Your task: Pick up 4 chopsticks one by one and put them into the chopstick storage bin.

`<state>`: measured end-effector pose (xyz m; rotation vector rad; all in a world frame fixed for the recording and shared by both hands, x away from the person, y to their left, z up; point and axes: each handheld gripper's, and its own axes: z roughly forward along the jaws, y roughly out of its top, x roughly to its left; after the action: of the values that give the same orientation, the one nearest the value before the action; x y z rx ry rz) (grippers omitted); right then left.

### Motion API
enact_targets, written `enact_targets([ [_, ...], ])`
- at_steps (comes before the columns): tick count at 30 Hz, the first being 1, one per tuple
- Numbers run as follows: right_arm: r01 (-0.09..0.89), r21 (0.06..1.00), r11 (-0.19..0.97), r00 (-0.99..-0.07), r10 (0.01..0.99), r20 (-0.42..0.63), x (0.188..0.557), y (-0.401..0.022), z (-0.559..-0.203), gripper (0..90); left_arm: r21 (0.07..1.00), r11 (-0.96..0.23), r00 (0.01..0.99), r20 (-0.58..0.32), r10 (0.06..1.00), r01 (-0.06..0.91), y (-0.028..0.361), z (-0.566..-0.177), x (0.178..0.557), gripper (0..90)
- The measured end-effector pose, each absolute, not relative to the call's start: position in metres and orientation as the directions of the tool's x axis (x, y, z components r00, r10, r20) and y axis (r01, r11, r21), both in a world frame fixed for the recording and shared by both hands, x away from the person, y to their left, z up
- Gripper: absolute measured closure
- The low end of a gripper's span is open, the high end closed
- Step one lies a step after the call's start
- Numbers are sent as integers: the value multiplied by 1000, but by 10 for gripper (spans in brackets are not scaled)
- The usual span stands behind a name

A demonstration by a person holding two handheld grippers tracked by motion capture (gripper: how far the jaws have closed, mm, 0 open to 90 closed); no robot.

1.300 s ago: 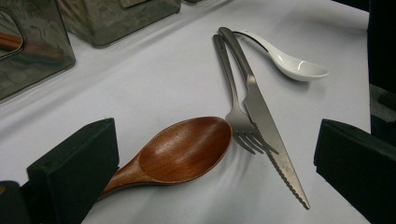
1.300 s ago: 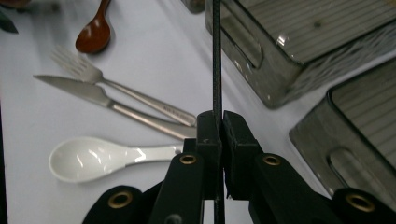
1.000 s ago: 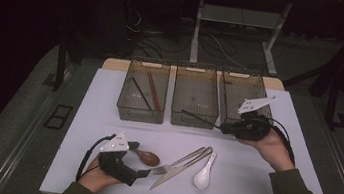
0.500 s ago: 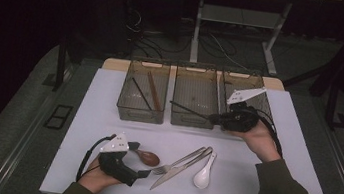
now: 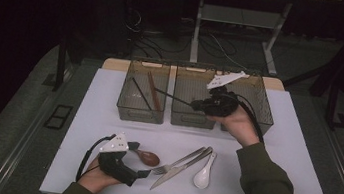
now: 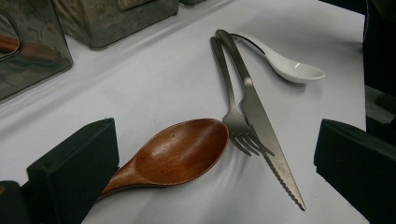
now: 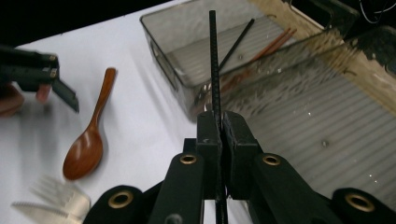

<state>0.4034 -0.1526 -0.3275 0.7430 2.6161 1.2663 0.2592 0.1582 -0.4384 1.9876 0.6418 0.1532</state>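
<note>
The right claw (image 5: 194, 103) grips a black chopstick (image 5: 172, 96) above the bins (image 5: 192, 120); the left claw (image 5: 145, 174) rests released by a wooden spoon (image 5: 148, 158), fork (image 5: 177, 162) and knife (image 5: 181, 169).

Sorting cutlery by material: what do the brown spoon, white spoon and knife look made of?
Brown spoon: likely wood with a glossy finish, grain visible. White spoon: probably glazed ceramic, though possibly plastic; smooth and shiny. Knife: brushed metal, likely steel, grey sheen and serrated edge.

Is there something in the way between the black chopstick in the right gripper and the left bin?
Nothing visible blocks it. The right gripper holds the black chopstick above the bins, its tip already over the left bin, which is open on top.
</note>
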Motion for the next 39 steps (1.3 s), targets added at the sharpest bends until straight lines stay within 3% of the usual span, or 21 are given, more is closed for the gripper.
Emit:
enact_targets([
  [12,395,736,549,-848,526,62,435,-101,-327,855,857,-358,853,-161,496,370,159,-438,260,0],
  [34,515,646,563,-763,645,45,491,-9,-372,850,864,-344,856,-169,489,367,159,-437,260,0],
  [36,511,650,563,-761,648,37,492,-4,-374,816,865,-344,857,-168,487,365,159,-437,259,0],
  [39,503,679,535,-760,648,51,492,-3,-371,696,864,-347,857,-169,486,366,160,-437,260,0],
])
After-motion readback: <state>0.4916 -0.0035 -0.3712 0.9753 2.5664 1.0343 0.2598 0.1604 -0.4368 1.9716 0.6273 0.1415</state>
